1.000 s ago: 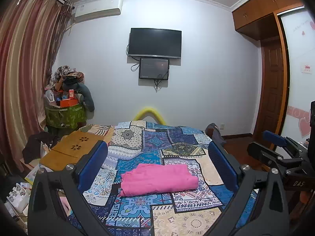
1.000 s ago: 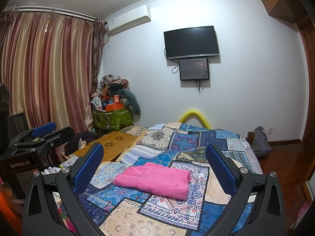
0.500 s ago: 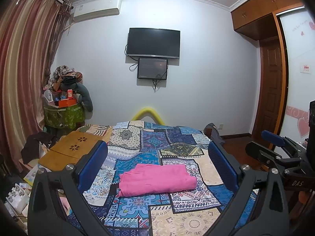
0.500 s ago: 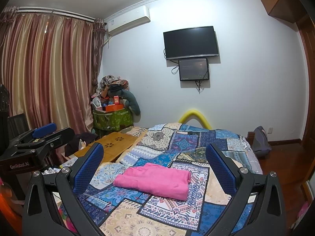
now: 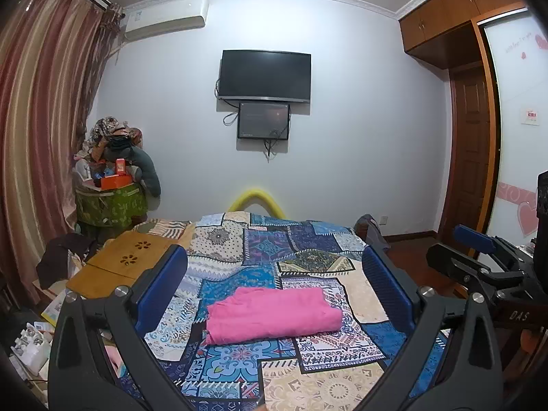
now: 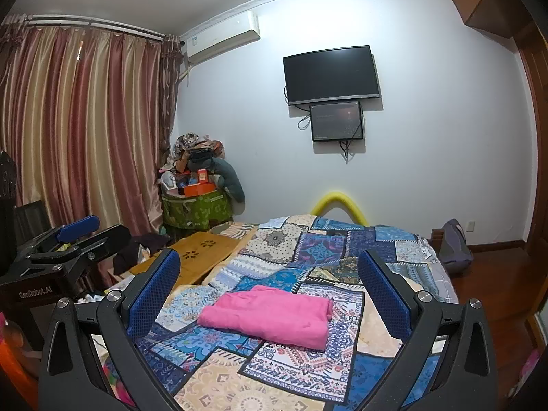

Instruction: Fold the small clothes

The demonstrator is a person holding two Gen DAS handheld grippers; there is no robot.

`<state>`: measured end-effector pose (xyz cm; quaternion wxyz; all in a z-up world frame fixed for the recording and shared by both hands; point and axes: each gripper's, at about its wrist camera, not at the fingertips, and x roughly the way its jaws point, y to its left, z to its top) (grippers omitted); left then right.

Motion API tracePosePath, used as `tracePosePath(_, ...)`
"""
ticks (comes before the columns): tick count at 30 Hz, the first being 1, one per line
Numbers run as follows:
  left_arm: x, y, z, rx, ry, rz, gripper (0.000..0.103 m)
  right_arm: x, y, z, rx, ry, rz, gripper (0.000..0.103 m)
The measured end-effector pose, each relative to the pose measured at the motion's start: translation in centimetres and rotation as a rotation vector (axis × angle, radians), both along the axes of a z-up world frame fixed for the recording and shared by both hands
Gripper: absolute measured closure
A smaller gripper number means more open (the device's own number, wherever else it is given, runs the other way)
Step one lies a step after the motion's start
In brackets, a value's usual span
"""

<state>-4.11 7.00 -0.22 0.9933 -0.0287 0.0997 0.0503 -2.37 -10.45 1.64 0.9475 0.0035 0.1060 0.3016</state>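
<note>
A pink garment [image 5: 272, 314] lies folded into a neat rectangle on the patchwork bedspread [image 5: 270, 253]. It also shows in the right wrist view [image 6: 270, 315]. My left gripper [image 5: 274, 287] is open and empty, held above and in front of the garment, not touching it. My right gripper [image 6: 269, 287] is open and empty too, held back from the garment. The right gripper also shows at the right edge of the left wrist view [image 5: 479, 260], and the left gripper at the left edge of the right wrist view [image 6: 68, 239].
A wooden lap table [image 5: 126, 263] sits at the bed's left edge. A green hamper piled with things [image 5: 109, 202] stands in the corner by the curtains [image 6: 85, 137]. A bag [image 6: 453, 246] lies on the floor at the right. A TV [image 5: 264, 76] hangs on the far wall.
Both grippers hold almost still, open. The left wrist view has shifted very slightly. The pink garment has not moved.
</note>
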Motion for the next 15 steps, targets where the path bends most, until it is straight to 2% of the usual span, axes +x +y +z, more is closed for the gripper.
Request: tracePosePath(15, 1.2, 0.1, -0.6, -0.004, 0.033, -0.025, 0.0, 0.5, 0.6, -0.5, -0.002, 0.029, -0.011, 0.0)
